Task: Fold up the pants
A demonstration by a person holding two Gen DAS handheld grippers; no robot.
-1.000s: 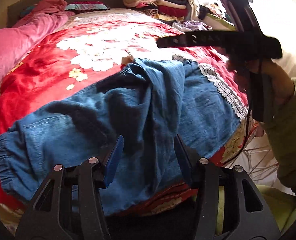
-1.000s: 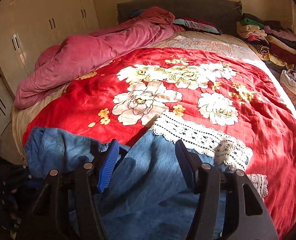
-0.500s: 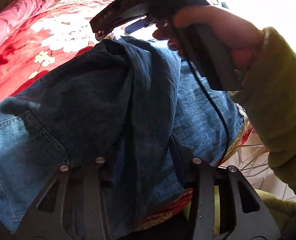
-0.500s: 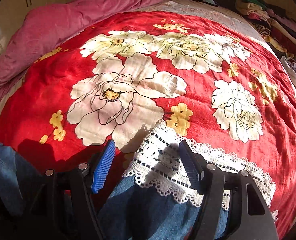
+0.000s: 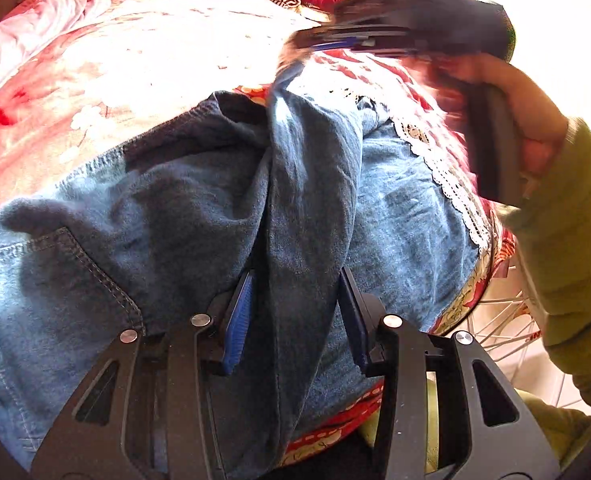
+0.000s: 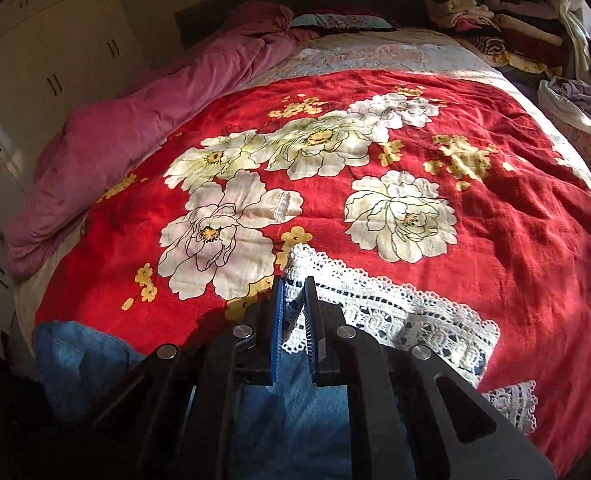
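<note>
Closing since half a second ago, the right claw [image 6: 294, 312] is now pinching the white lace hem [image 6: 379, 312] of the pants [image 6: 291, 408], where earlier its pads were standing wide apart over that same trim. Its two blue pads are sitting narrow, with the lace corner poking out beyond them at 12 o'clock. In the left wrist view this right claw [image 5: 315, 46] is showing blurred at 1 o'clock, lifting a ridge of denim, with the person's hand [image 5: 523, 120] gripping its handle at 3 o'clock.

Left claw [image 5: 295, 312] is standing wide, one pad on each side of a raised fold of the pants [image 5: 215, 208]; whether the pads are touching the cloth I cannot tell.

One pair of blue denim pants is lying at the near edge of the bed [image 6: 375, 52], on one red floral blanket [image 6: 515, 220]. Two lace-trimmed leg ends are showing in the right wrist view, the second one [image 6: 511, 404] at 4 o'clock. Beyond the hem the blanket is stretching open toward 12 o'clock. One pink duvet [image 6: 135, 132] is bunching along the bed's edge at 10 o'clock, one pile of folded clothes [image 6: 503, 28] is sitting at 1 o'clock, and wardrobe doors [image 6: 35, 60] are standing at 9 o'clock.
</note>
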